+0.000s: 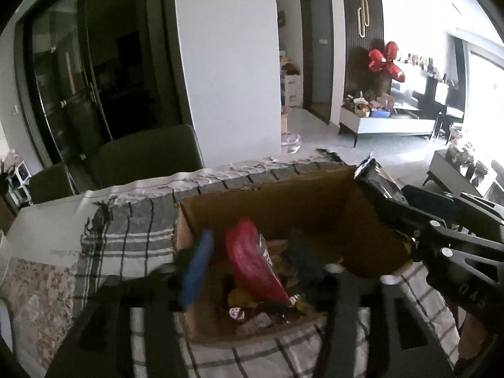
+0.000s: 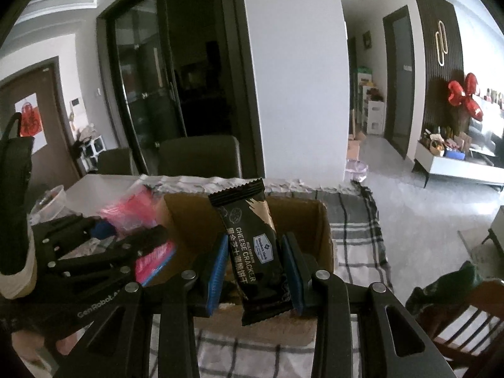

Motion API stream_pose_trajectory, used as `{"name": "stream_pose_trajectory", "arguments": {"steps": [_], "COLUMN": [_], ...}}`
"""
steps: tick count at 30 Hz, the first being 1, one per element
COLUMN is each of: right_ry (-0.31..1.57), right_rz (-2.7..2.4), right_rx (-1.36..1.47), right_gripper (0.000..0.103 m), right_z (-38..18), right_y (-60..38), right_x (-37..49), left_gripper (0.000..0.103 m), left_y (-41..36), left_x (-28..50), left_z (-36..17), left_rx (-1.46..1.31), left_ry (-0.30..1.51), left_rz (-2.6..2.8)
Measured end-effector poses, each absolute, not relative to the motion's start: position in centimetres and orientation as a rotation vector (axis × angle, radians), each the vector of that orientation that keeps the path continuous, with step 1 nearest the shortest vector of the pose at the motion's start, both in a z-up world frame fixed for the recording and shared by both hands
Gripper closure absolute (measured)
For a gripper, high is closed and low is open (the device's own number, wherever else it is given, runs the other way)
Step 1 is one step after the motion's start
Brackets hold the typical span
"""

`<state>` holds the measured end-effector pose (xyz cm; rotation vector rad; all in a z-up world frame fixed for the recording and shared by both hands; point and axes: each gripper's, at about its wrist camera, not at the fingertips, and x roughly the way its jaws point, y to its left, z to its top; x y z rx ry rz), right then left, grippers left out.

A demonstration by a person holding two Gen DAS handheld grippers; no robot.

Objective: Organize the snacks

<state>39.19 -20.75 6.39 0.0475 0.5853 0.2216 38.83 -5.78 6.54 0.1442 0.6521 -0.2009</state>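
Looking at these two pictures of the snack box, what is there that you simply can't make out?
- Left wrist view: the left tongs and the red packet between them are smeared by motion; its print is unreadable.
- Left wrist view: snacks low in the box are dark and overlapping.
- Right wrist view: the cracker pack in the right tongs hides the box's inside.
- Right wrist view: the pink packet is cut off by the left tongs.

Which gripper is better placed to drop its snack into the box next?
Right. The right gripper holds the cheese cracker pack above the cardboard box. The left gripper, jaws open, has a red packet between them.
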Motion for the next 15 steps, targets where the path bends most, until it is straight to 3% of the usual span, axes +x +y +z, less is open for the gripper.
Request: {"name": "stream_pose_trajectory", "arguments": {"steps": [3, 6, 11, 13, 15], "right_ry": [0.601, 0.613, 0.603, 0.592, 0.567], "right_rz": [0.212, 0.203, 0.168, 0.157, 0.140], "right_rx": [0.058, 0.073, 0.056, 0.046, 0.042], "right_gripper": [0.065, 0.041, 0.040, 0.030, 0.029], "right_z": [5.9, 5.9, 6.1, 6.3, 6.6], "right_y": [-21.3, -21.3, -21.1, -20.9, -20.7], "right_x": [39.9, 40.1, 37.9, 36.7, 34.6], "left_gripper": [0.029, 0.019, 0.008, 0.007, 0.005], "left_y": [-5.7, -5.1, -3.9, -3.6, -3.4], "left_x": [38.7, 37.9, 35.0, 33.5, 31.4], "left_z": [6.6, 6.9, 7.5, 7.8, 8.3], "left_rx": [0.158, 0.159, 0.161, 0.163, 0.166], "left_ry": [0.639, 0.614, 0.563, 0.542, 0.513], "left_rz": [-0.169, -0.124, -0.052, -0.038, -0.023]}}
